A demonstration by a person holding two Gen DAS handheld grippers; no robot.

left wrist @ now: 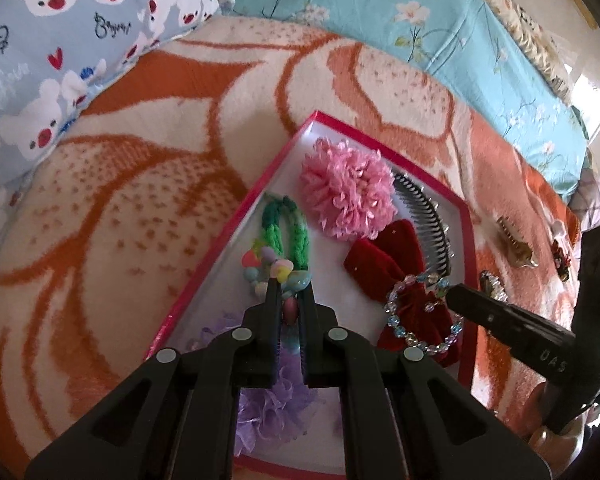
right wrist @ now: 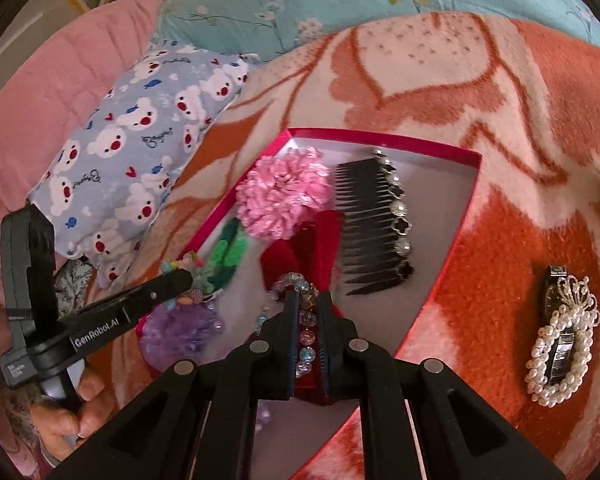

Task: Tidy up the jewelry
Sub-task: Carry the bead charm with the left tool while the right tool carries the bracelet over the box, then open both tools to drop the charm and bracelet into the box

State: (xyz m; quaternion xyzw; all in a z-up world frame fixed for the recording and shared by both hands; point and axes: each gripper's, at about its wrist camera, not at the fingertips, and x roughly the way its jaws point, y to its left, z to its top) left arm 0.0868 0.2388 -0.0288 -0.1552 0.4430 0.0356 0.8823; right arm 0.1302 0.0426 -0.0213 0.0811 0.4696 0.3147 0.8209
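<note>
A shallow red-rimmed box (left wrist: pixel 466 240) with a white floor lies on an orange-and-cream blanket (left wrist: pixel 120 200) spread over a bed. Inside it, seen from the left wrist, a pink pompom hair tie (left wrist: pixel 346 194) sits at about 12 o'clock, a black toothed comb (left wrist: pixel 428 224) curves along at 2 o'clock, a red velvet bow (left wrist: pixel 396 264) lies near the centre, a green knitted loop (left wrist: pixel 286 224) at 10 o'clock and a lilac tulle scrunchie (left wrist: pixel 268 408) at 6 o'clock.

The left gripper (left wrist: pixel 290 292) has its jaws drawn narrow on a pastel bead bracelet (left wrist: pixel 278 270), which hangs between the fingers over the box's left side. The right gripper (right wrist: pixel 308 300) is likewise pinched close on a clear glass-bead bracelet (right wrist: pixel 305 338), draped over the red bow.

From the right wrist, a pearl-ringed brooch (right wrist: pixel 560 344) rests on the blanket outside the box at 3 o'clock. A bear-print pillow (right wrist: pixel 140 168) lies at 10 o'clock, against a turquoise floral sheet (right wrist: pixel 300 0).
</note>
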